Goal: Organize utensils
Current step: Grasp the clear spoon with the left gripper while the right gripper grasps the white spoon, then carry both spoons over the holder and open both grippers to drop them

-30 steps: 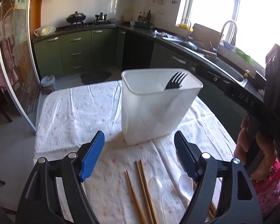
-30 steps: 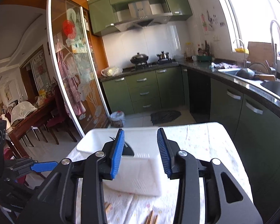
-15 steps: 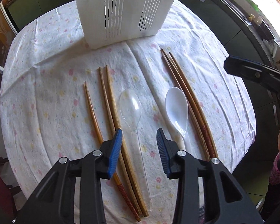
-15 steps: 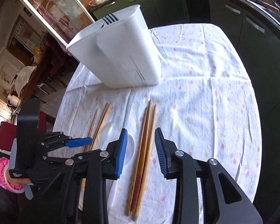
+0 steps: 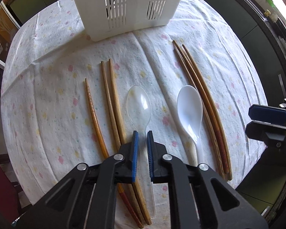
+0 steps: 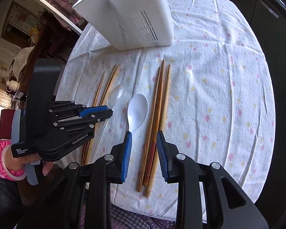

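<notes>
On the flowered tablecloth (image 5: 47, 99), in front of the white slotted utensil holder (image 5: 127, 9), the utensils lie in a row: at the left three wooden chopsticks (image 5: 112, 103), then a clear plastic spoon (image 5: 139, 103), a white plastic spoon (image 5: 190, 106), and at the right a bundle of darker chopsticks (image 6: 158, 114). The left gripper (image 5: 142, 133) points steeply down over the clear spoon; its jaws have just been closing and now stand nearly together, pinched on the thin clear handle. The right gripper (image 6: 144, 135) hangs over the red-banded ends of the darker chopsticks; its jaws have just been closing too, but stand narrow with the sticks between them and the pads not yet touching the wood. The step in hand looks like a paired pickup, spoon left and chopsticks right. Next, the right jaws likely need to close on the whole bundle, then both hands lift and carry their loads up over the holder's rim, handles kept from slipping.
</notes>
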Tool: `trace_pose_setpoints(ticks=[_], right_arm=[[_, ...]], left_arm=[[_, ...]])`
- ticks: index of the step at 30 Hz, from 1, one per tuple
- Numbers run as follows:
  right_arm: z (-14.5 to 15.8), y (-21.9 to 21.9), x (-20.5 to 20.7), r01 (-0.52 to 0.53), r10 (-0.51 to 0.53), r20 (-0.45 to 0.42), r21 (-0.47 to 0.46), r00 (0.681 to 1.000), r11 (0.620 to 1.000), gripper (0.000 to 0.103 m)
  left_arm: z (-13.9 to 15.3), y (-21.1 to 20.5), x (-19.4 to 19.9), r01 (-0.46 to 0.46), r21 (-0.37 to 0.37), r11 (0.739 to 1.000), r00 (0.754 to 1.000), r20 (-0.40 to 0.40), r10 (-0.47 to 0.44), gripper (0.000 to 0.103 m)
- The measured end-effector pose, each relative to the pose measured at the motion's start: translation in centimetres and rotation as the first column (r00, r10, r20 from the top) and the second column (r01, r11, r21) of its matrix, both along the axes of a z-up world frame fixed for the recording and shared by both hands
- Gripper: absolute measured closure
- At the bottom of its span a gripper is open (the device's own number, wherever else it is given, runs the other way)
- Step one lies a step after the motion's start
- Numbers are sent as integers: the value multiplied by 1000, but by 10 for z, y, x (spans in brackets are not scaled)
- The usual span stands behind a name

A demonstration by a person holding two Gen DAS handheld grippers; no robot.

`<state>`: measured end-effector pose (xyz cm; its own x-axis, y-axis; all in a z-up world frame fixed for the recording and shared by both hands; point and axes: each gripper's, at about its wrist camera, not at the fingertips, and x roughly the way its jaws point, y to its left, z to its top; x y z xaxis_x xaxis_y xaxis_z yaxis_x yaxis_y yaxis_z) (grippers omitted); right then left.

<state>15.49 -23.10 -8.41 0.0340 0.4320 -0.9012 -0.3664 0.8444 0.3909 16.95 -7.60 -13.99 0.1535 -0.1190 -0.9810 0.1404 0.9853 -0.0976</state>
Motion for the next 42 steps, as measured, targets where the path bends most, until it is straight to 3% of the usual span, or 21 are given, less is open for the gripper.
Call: trace_pose_setpoints(ticks=[12, 15, 20, 24, 32, 39, 42], right_arm=[[-51, 58, 2, -72, 52, -158, -125, 986, 990, 78], [-50, 64, 5, -69, 46, -143, -161, 989, 985, 87], [-49, 70, 2, -68, 51, -102, -178, 994, 982, 92], [-31, 56, -4, -35, 28, -84, -79, 996, 996, 92], [34, 18, -17, 37, -55, 124, 142, 991, 989, 92], [78, -6, -20, 47, -109, 246, 247, 963, 968, 92], [102, -13, -12, 57, -152, 307, 299, 939, 952, 92]], left_arm=[[15, 26, -7, -22, -86, 996, 998, 51, 27, 94], [18, 38, -15, -25, -106, 994, 998, 47, 30, 94], [14, 46, -23, -26, -148, 989, 998, 44, 33, 94], [25, 49, -31, -16, -173, 985, 997, 73, 29, 94], [84, 55, -50, 26, -215, 976, 973, 229, 24, 95], [131, 51, -57, 57, -237, 970, 940, 341, 28, 95], [157, 47, -51, 68, -251, 966, 909, 415, 44, 95]])
